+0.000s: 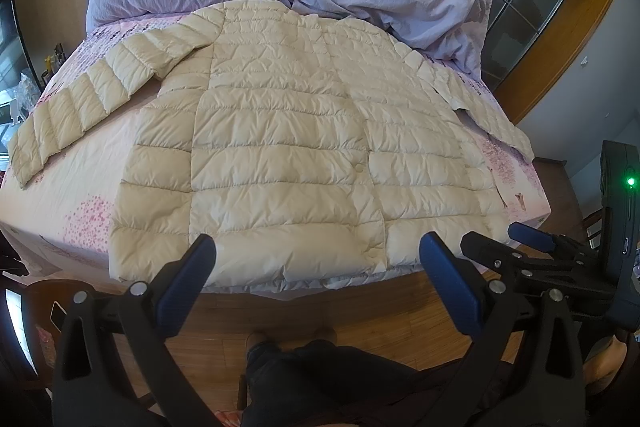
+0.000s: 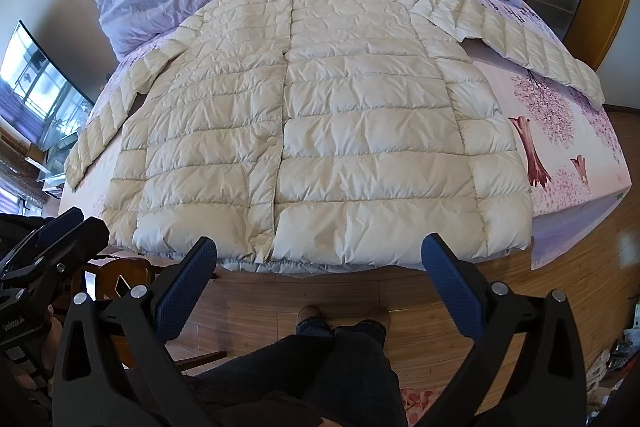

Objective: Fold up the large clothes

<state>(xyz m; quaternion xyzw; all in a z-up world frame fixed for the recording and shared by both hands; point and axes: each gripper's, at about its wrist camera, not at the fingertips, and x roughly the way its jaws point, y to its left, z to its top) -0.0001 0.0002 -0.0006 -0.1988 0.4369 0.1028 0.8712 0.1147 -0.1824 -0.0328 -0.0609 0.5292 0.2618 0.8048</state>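
I see the cream puffer jacket (image 1: 296,147) spread flat on the bed (image 1: 72,195), hem toward 6 o'clock. My left hand-held gripper (image 1: 318,267) and right hand-held gripper (image 2: 320,263) gape wide, empty.

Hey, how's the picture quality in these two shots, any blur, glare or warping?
Left wrist view: sharp, even daylight, fisheye bowing the bed edges, dark corners. Right wrist view: equally sharp, the jacket softly lit without glare, floorboards curved by the lens.
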